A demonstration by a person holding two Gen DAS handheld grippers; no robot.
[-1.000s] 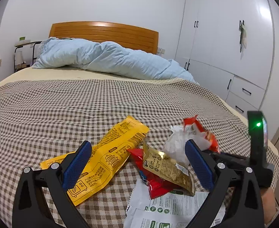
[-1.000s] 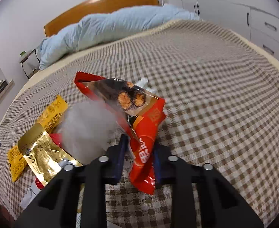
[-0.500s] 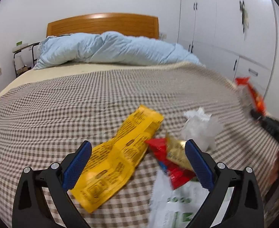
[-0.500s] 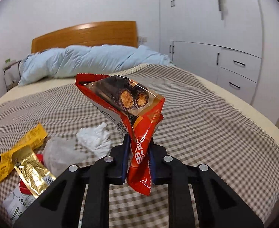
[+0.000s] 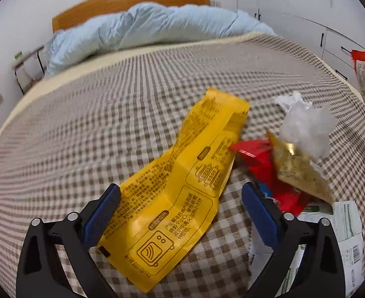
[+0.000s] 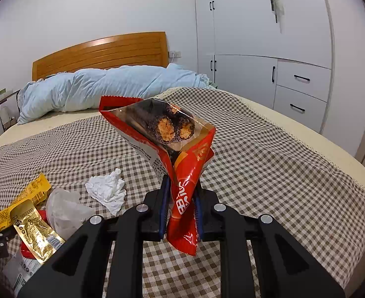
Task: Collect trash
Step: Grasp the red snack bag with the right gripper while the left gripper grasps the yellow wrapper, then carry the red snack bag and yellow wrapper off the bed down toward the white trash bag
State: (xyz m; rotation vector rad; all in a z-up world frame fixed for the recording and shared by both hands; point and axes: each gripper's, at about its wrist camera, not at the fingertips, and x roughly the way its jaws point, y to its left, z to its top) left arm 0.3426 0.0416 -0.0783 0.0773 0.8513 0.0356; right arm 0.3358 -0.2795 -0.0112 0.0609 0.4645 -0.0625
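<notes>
Checked brown and white cloth covers the bed [image 5: 88,129], and the trash lies on it in a small heap. The biggest piece is the long yellow wrapper [image 5: 182,193]. It lies slanted, its near end low between the blue pads of the left tongs [image 5: 181,213] and its far end up and to the right. These tongs stand wide, and their jaws have just been closing a little, with the wrapper's near end between them but not yet pinched. So the left hand is the nearer one. The right tongs [image 6: 181,208] are narrow and hold a red snack bag [image 6: 182,173] up off the bed.
</notes>
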